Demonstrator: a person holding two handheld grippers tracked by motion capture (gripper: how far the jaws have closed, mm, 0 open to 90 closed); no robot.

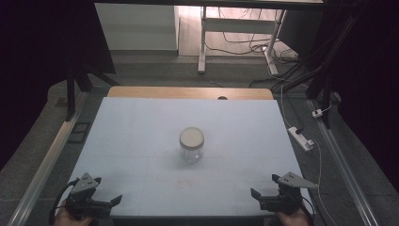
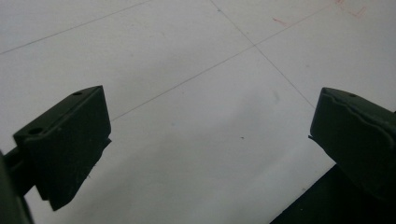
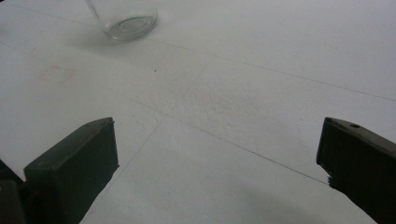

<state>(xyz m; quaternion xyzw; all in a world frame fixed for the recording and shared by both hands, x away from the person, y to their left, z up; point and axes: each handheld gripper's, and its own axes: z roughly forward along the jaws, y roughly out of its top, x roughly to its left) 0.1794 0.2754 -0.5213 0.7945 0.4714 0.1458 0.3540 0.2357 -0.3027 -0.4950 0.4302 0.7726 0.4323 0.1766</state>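
Nearest the high camera, at the near edge of the table [image 1: 141, 122], two hands hold the grippers: the left gripper [image 1: 107, 190] at the near left corner and the right gripper [image 1: 263, 185] at the near right corner, well apart from each other. Each carries a grey three-cornered plate on top and trails a cable.

White sheeting covers the tabletop, crossed by thin lines, with a strip of bare wood along the far edge. Beyond the table lie a grey floor, the white legs of a desk [image 1: 202, 42], loose cables, and a white power strip [image 1: 301, 138] on the right.

At the middle of the table stands a clear glass jar [image 1: 191, 144], upright, with a pale round lid on it. It is far from both grippers and touches neither. In the right gripper view its glass base [image 3: 126, 21] shows at the far left.

Both grippers have their jaws spread wide with nothing between them, above bare white surface in each gripper view. Faint red marks [image 2: 350, 7] show at the far right of the left gripper view.
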